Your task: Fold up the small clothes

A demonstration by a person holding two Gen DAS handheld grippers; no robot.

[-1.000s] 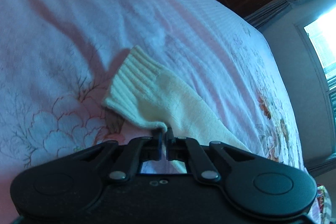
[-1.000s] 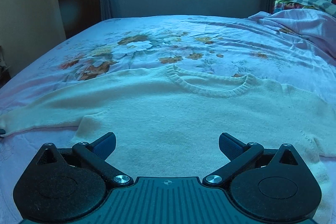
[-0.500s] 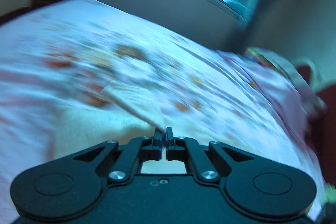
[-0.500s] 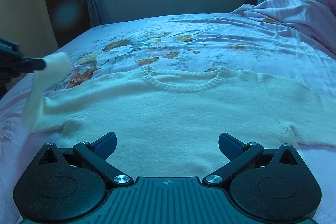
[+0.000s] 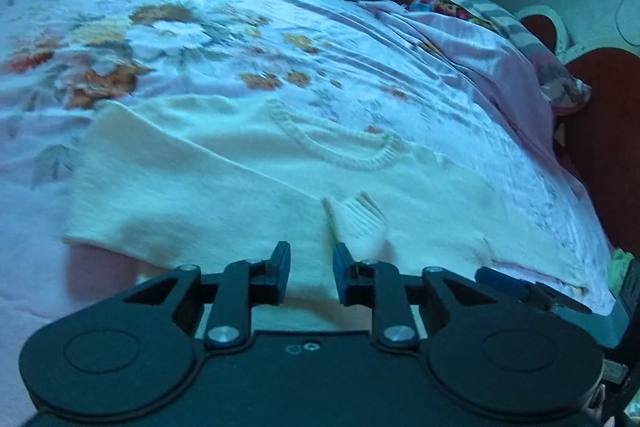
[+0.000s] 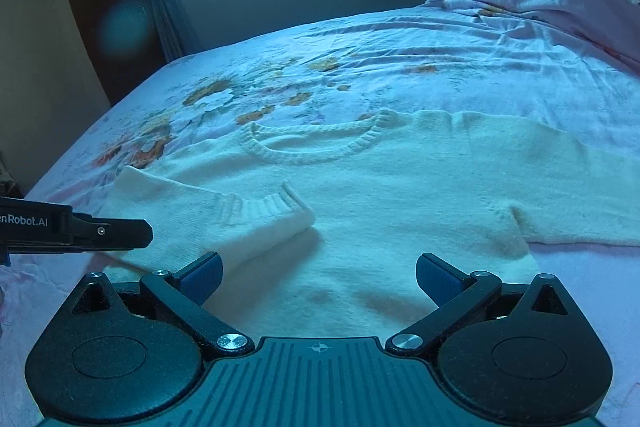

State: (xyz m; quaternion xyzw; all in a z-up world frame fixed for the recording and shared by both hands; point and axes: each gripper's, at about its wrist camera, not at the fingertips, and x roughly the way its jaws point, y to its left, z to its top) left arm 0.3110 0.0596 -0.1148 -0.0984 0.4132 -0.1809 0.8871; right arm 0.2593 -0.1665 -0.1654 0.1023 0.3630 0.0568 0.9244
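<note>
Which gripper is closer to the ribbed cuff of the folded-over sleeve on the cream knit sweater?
Left. The left gripper sits just short of the ribbed cuff, jaws open. The right gripper hangs back over the cream knit sweater hem, the cuff ahead to its left.

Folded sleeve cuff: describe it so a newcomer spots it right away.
On the floral bed sheet lies a cream sweater, spread flat with its round neckline away from the cameras. One sleeve is folded across the chest; its ribbed cuff lies below the neckline. It is the only ribbed edge lying on top of the sweater's body.
</note>
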